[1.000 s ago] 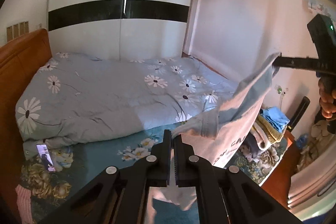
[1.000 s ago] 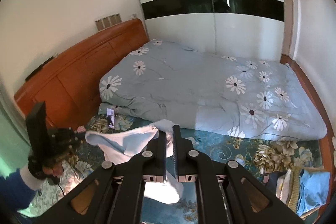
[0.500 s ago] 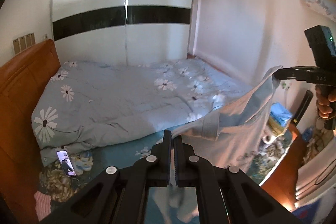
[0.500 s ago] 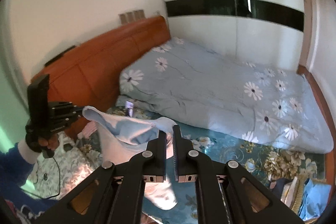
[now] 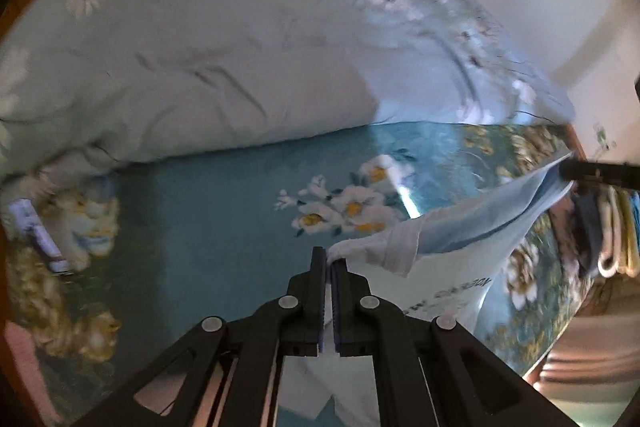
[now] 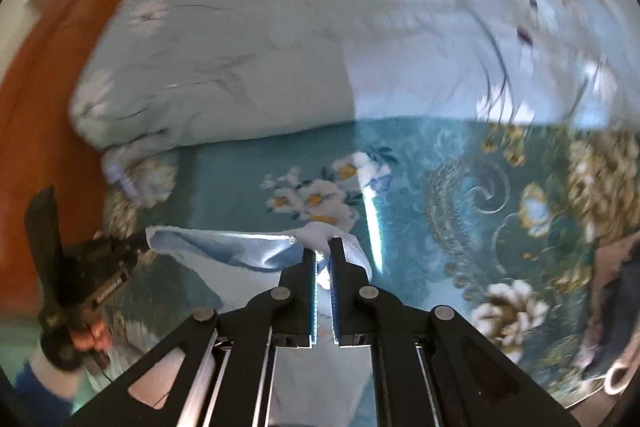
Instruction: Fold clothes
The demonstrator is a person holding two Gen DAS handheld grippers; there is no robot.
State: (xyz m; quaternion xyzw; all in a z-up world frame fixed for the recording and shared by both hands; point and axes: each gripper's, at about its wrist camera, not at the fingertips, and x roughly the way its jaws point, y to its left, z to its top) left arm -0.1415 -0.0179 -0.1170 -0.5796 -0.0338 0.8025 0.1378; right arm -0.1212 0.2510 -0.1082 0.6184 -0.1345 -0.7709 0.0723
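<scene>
The bed [image 5: 224, 211] fills both views, its teal flowered sheet [image 6: 460, 163] bare across the middle. The pale blue daisy quilt [image 5: 224, 59] is heaped along the far side, from about nine o'clock round to two o'clock in each picture. Only the right wrist view takes in the orange-brown wooden headboard [image 6: 44, 75], a broad band at nine to ten o'clock.

The task's thing — a light blue shirt [image 5: 472, 227] — hangs stretched in the air above the sheet, between the two tools. In the left wrist view it runs from the centre out toward three o'clock, its white ribbed edge near the middle, and dark lettering shows upside down on the hanging panel at about four o'clock. That lettering does not appear in the right wrist view, where the shirt [image 6: 224, 247] spans from the centre toward nine o'clock.

A stack of folded clothes [image 5: 612, 227], cream and yellow with blue, sits at three o'clock in the left wrist view; the other view shows only a dark blur there.

The left gripper [image 5: 329, 263] is pinched narrow on a corner of the shirt, cloth bunched at its tips. The right gripper [image 6: 325, 247] is likewise nearly closed, with white fabric between its tips. Each camera catches the other tool at the shirt's far end: the right one as a dark bar at three o'clock, the left one at eight o'clock with the person's hand [image 6: 86, 337] and blue sleeve [image 6: 36, 395] below it.

A phone [image 5: 38, 235] lies on the sheet at nine o'clock — blurred.
</scene>
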